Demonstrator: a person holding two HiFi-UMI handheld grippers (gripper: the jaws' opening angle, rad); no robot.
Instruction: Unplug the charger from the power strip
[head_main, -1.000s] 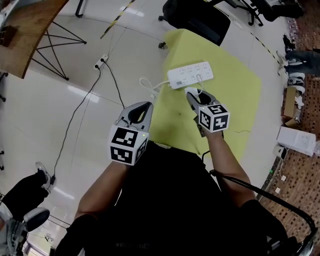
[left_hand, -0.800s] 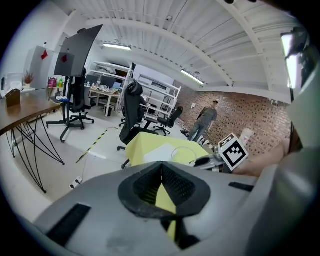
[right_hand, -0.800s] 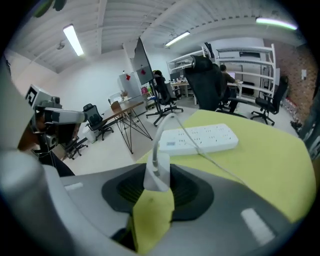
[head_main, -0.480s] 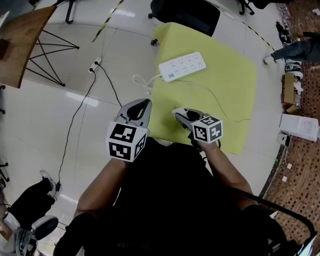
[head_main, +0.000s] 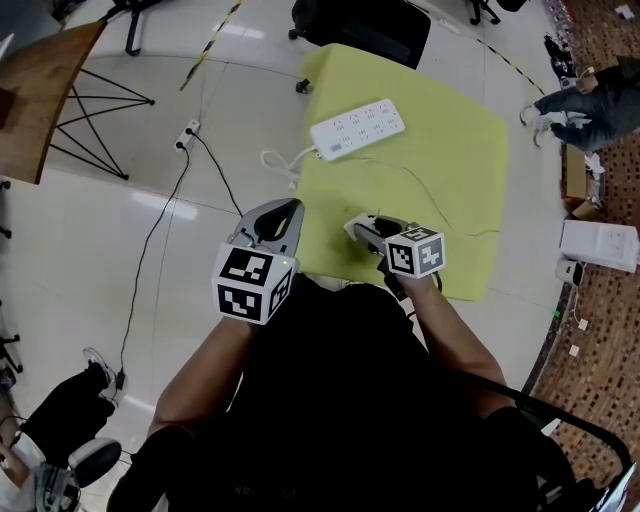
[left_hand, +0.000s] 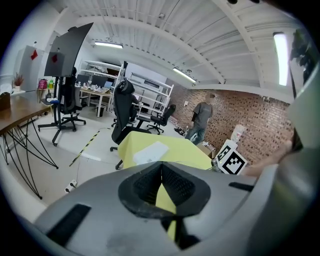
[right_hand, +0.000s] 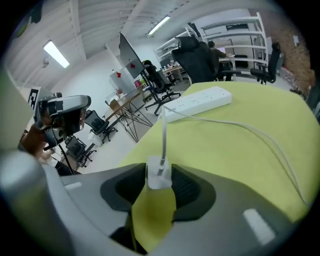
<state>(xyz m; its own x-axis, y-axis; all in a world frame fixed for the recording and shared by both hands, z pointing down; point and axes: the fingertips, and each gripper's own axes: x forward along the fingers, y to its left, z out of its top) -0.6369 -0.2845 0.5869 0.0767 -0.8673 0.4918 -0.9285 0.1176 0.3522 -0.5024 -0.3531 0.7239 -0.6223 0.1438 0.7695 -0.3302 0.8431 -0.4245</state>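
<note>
We are keeping the fingers (right_hand: 186, 186) of the right gripper (head_main: 362, 228) on the white charger (right_hand: 159, 176). They have just been easing apart, yet both pads seem to be touching its sides. Its cable (right_hand: 163, 134) is trailing off toward 12 o'clock across the yellow worktop (head_main: 445, 190). The power strip (head_main: 357, 128) is lying well apart at 12 o'clock, since we have been drawing the charger back to the near edge. The plug is out, so we judge only the setting down is left. At 9 o'clock the left gripper (head_main: 287, 208) is hovering, fingers together and empty.
</note>
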